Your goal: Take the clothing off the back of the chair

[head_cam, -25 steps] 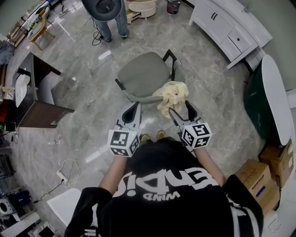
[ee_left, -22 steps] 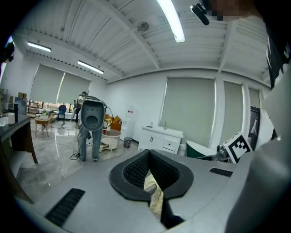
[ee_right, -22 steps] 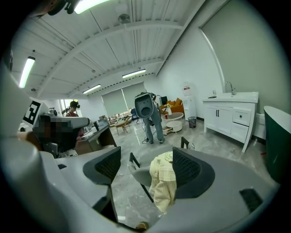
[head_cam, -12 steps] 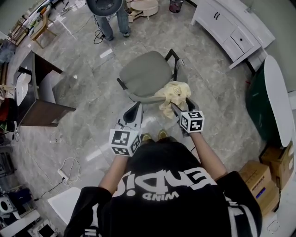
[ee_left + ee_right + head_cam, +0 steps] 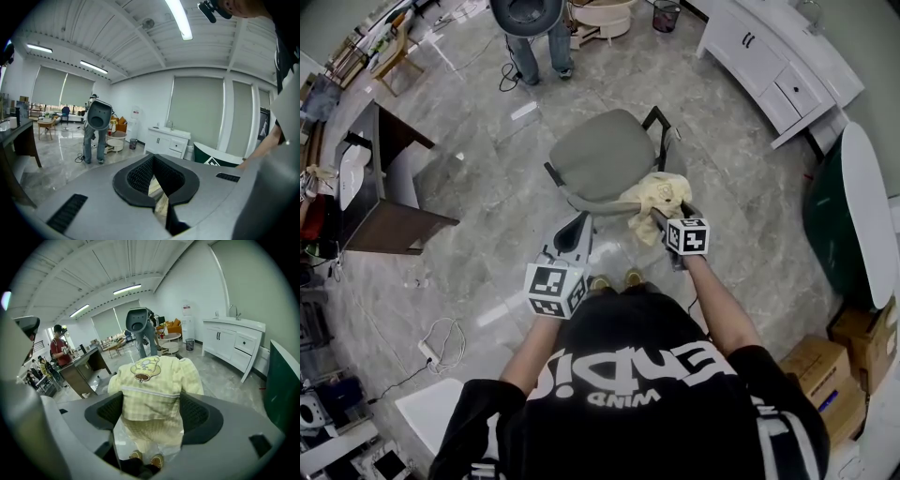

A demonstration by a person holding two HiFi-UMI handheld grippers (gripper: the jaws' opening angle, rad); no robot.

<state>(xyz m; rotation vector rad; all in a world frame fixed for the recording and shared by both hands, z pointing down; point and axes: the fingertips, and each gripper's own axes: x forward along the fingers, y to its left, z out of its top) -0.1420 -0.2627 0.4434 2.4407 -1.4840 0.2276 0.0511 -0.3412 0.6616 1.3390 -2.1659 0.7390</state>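
Note:
A pale yellow garment hangs over the back of a grey office chair, at the back's right end. My right gripper points down at it. Its jaws are opening, and in the right gripper view the garment fills the gap between the two pads of that gripper, which do not press on it. A cartoon patch shows on the cloth. My left gripper hovers behind the chair back's left part, apart from the garment. In the left gripper view that gripper is shut, with nothing in it.
A person stands on the marble floor beyond the chair. White cabinets line the far right, with a dark green tub and cardboard boxes nearer. A dark desk stands at left. A cable lies on the floor.
My right gripper has dropped and moved forward, so the garment now sits between its jaws. The left gripper has stayed where it was.

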